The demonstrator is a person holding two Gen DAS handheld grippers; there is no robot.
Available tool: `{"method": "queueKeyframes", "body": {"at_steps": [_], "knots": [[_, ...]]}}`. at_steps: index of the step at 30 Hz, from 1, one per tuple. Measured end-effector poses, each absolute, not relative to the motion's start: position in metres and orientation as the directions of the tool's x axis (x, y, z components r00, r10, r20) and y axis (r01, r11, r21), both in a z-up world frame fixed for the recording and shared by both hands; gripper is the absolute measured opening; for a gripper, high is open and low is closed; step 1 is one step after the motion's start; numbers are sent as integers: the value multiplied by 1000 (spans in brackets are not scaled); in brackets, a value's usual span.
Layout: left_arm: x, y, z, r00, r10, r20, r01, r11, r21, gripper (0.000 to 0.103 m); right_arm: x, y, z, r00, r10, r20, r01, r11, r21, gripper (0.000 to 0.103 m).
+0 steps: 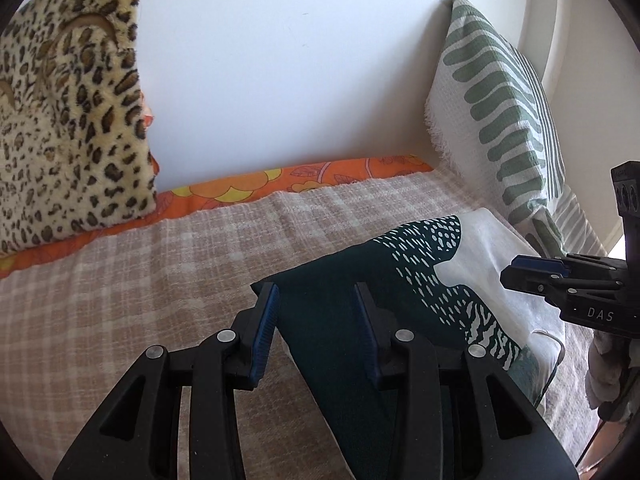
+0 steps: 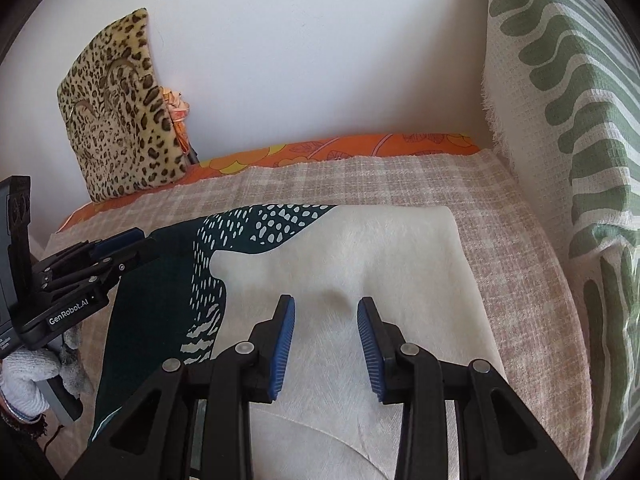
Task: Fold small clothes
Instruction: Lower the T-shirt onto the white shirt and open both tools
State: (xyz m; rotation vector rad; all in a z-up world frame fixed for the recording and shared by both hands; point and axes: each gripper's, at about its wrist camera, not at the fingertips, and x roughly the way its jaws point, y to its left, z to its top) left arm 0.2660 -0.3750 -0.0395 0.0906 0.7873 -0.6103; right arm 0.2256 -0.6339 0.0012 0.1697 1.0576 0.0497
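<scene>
cloth [image 2: 344,264] lies flat on bed [image 2: 520,280], spread ready for folding | left gripper [image 1: 316,328] jaws spread, dark end between them, likely set to pinch | right gripper [image 2: 326,340] jaws spread over white part, gripping nothing

White lettering "DAS" on black body of right gripper [image 1: 532,276], seen at right edge of left wrist view – word cut off, rest out of frame

White "GenRobot.AI" on black side of left gripper [image 2: 124,246] in right wrist view – below it, smaller white lines on lower edge of same body, too small and cropped to read

No other text, numbers or signs legible in either view
</scene>
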Motion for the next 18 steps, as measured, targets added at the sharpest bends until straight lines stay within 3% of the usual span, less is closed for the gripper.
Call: {"method": "queueKeyframes", "body": {"at_steps": [3,7,9,13,18], "knots": [[253,-364,-24,553,-501,-666,558,816,-152,53,216,-629,18,516,95,-851,65,987,150,40],[232,-351,-2,559,-528,-639,582,799,-150,59,199,-614,45,554,51,-831,81,990,114,60],[222,-345,9,562,-539,-628,594,791,-147,67,189,-603,60,576,16,-817,90,992,83,65],[199,-331,29,572,-559,-600,611,778,-143,71,169,-583,87,614,-22,-789,114,992,61,79],[173,-310,47,579,-575,-578,623,769,-141,79,143,-555,111,643,-65,-763,132,991,28,85]]}}
